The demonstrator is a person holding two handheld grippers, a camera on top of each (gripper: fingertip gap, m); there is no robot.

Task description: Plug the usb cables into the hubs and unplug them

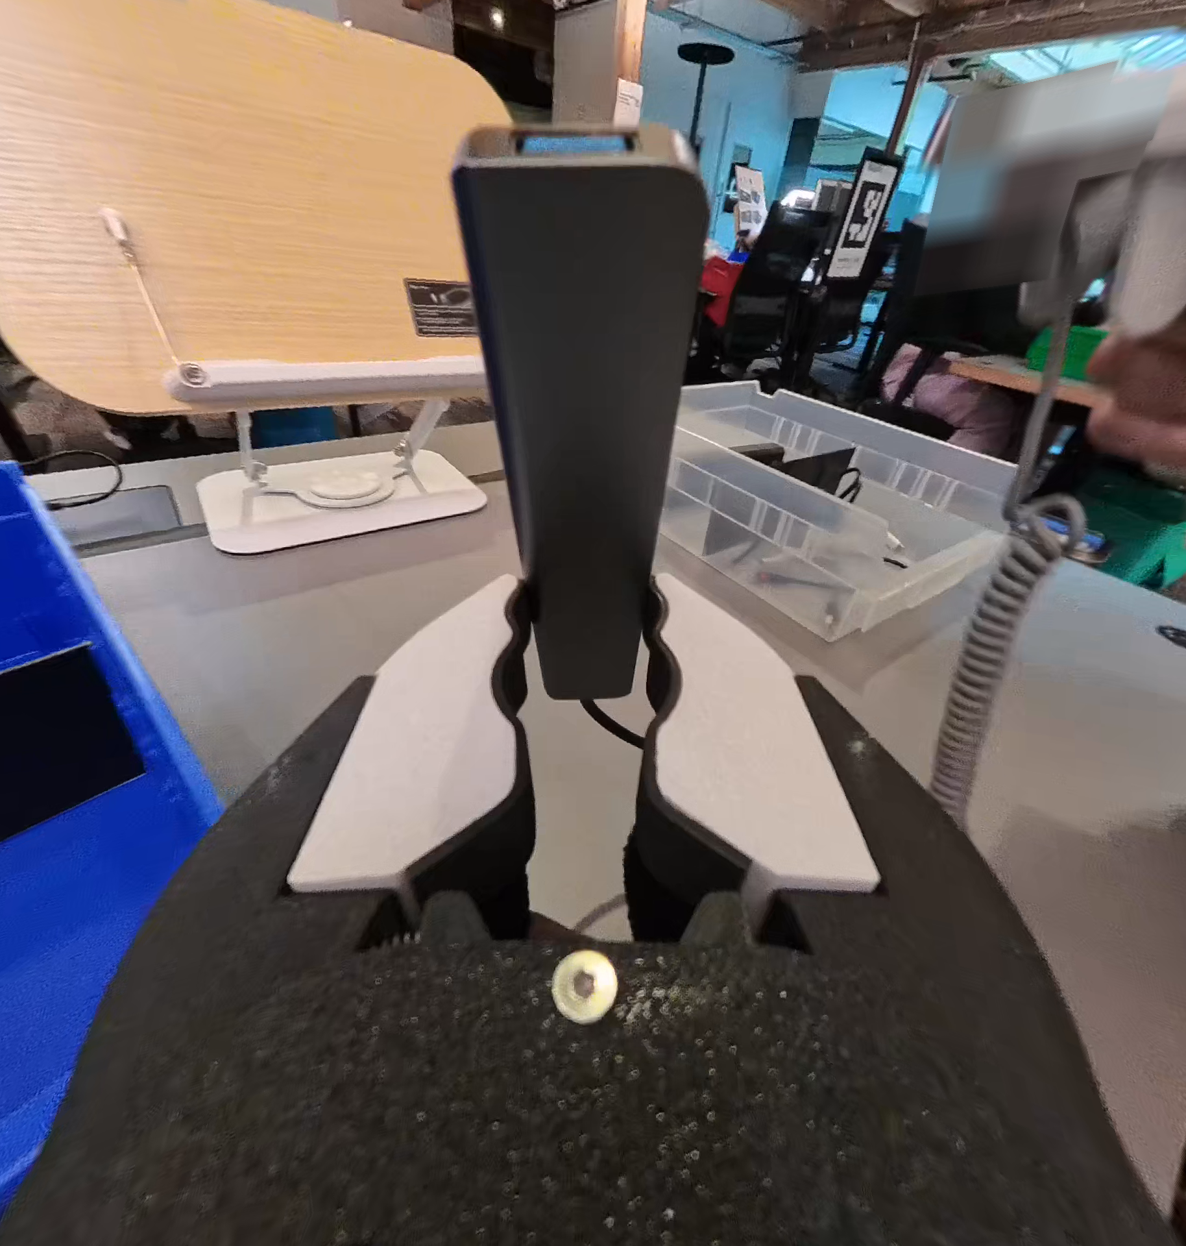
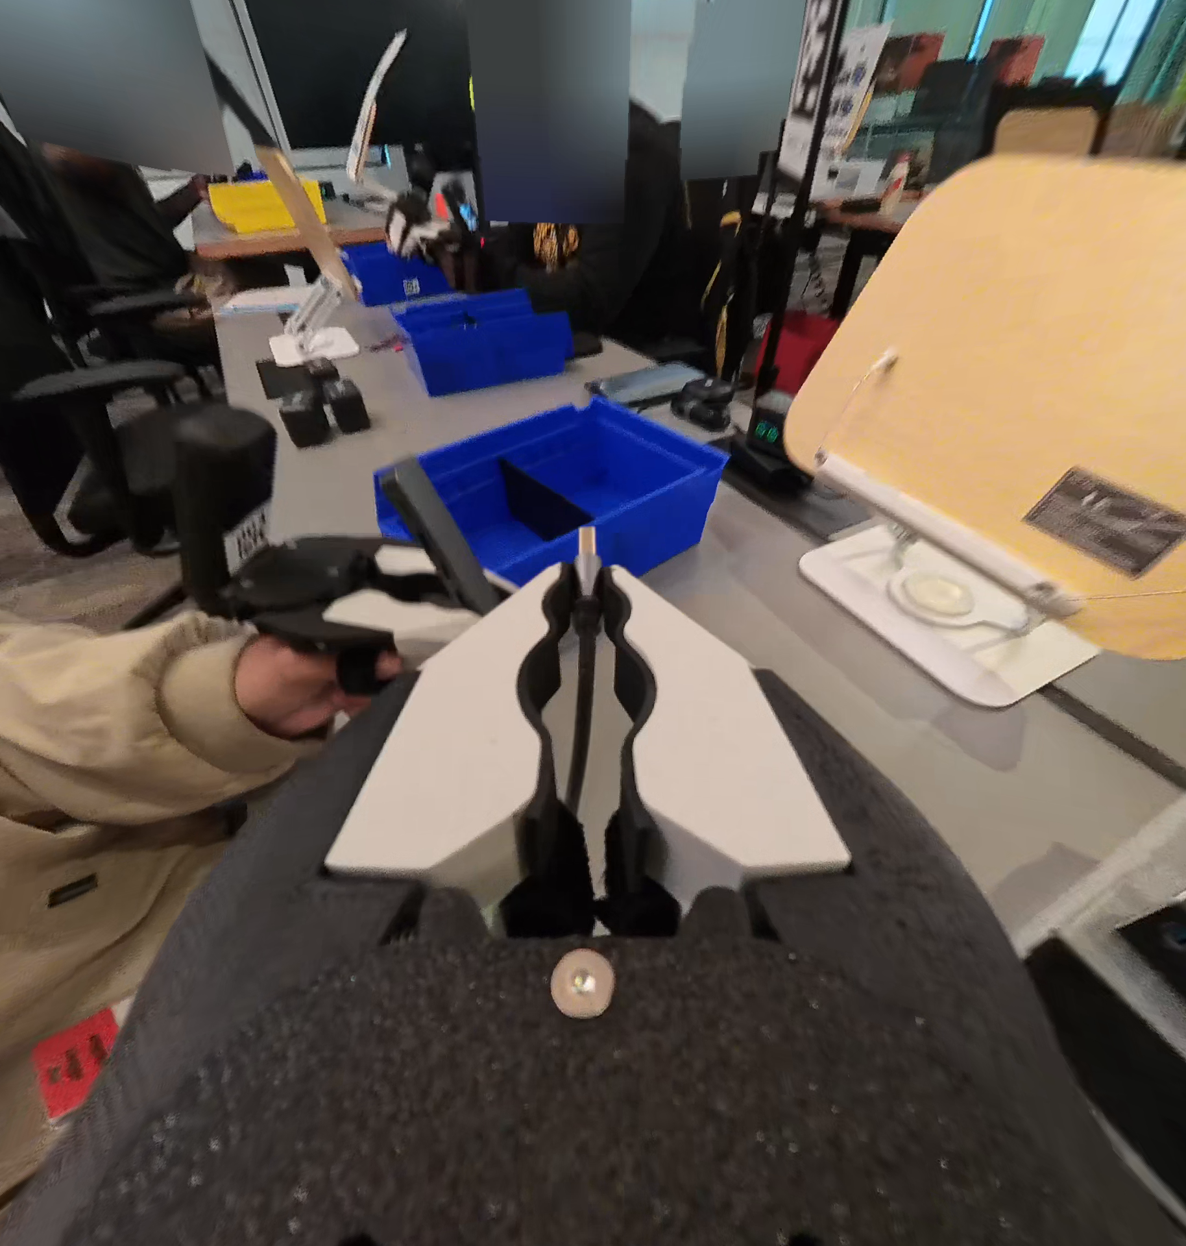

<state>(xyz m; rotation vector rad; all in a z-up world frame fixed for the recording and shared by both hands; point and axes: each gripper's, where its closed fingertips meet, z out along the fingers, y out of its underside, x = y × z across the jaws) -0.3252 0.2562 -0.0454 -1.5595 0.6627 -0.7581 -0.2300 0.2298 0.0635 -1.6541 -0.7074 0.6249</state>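
The dark grey hub [image 1: 580, 418] stands upright in the middle of the frame, with a blue port at its top end and a thin black wire at its bottom. The black cable [image 2: 583, 701] has a silver plug [image 2: 587, 553] that points up at the centre of the right wrist view.

A grey table [image 1: 347, 634] carries everything. On it rest a blue bin [image 1: 58, 775] at nine o'clock, a white stand base [image 1: 347, 499] at eleven, and a clear tray [image 1: 840, 512] at two.

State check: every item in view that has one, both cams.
left gripper: shut on hub
hub: held upright, end port empty
right gripper: shut on plug
plug: unplugged, tip past the fingers
blue bin: open, divider in
clear tray: open, cables inside
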